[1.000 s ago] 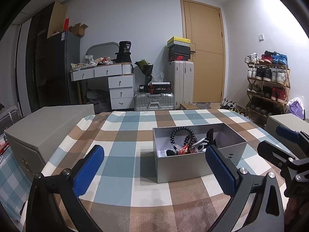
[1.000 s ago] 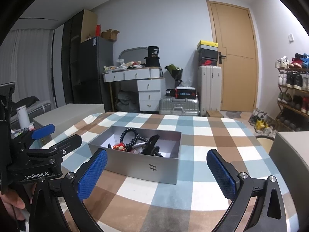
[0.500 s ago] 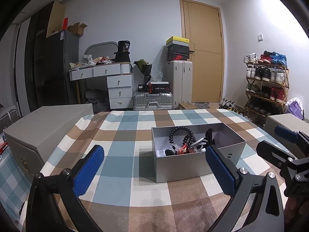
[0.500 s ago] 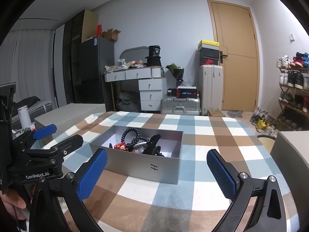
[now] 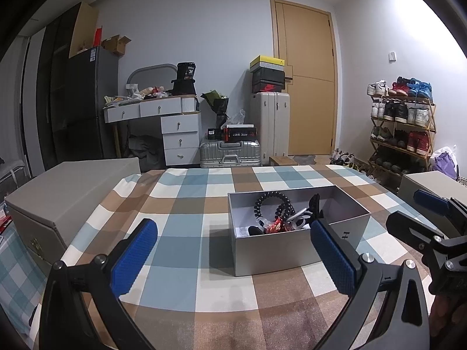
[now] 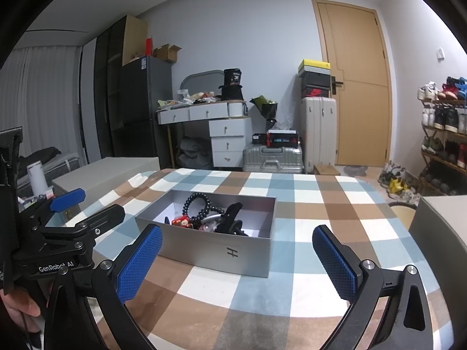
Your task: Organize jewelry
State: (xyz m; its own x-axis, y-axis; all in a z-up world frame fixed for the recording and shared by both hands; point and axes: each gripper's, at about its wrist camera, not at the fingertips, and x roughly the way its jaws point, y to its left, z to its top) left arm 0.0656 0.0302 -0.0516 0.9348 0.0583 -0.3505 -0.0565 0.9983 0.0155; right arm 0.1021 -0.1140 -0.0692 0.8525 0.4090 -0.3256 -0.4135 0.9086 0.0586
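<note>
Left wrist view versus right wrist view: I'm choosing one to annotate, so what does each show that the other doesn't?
Only the left wrist view shows the purple bag by the shoe rack. Only the right wrist view shows the curtain, a white tumbler and the door handle. Both share the silver box of jewelry on the checked cloth, the desk, suitcases and door, with both grippers' jaws open.

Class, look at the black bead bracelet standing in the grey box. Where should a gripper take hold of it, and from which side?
Grip the top arc of the bead bracelet. It stands up as an open loop above the other pieces, rising about to the rim of the grey box. Coming straight down from above seems best, since the box walls block any sideways approach.
</note>
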